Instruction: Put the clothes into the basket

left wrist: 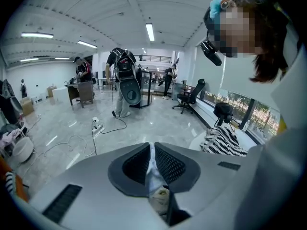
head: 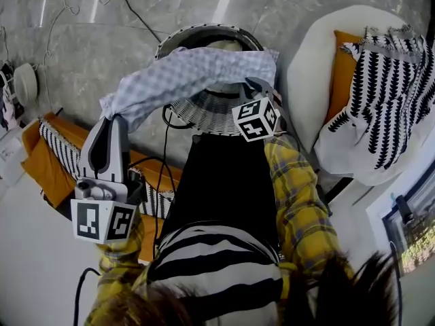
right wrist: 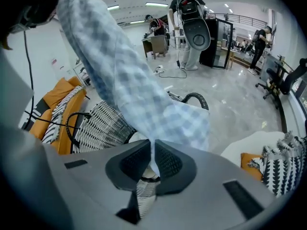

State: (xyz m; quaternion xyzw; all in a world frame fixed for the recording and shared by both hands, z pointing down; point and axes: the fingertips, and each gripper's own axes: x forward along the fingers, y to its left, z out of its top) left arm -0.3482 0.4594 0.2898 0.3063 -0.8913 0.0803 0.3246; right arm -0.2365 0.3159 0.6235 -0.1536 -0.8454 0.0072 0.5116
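Observation:
A light blue checked cloth [head: 190, 73] hangs stretched between my two grippers, above the woven black-and-white basket [head: 204, 113]. My left gripper [head: 115, 119] holds the cloth's left end, shut on it. In the left gripper view a strip of cloth [left wrist: 153, 174] is pinched between the pads of that gripper [left wrist: 152, 150]. My right gripper [head: 255, 85] is shut on the right end, over the basket's near rim. In the right gripper view the cloth [right wrist: 129, 80] rises from this gripper's [right wrist: 152, 150] closed pads, with the basket [right wrist: 103, 126] below to the left.
A white seat with an orange cushion and a black-and-white patterned throw [head: 384, 94] stands to the right. At the left is an orange sofa with a striped cushion [head: 58, 151]. Cables [head: 129, 5] trail over the marble floor. People stand far off by desks [left wrist: 122, 80].

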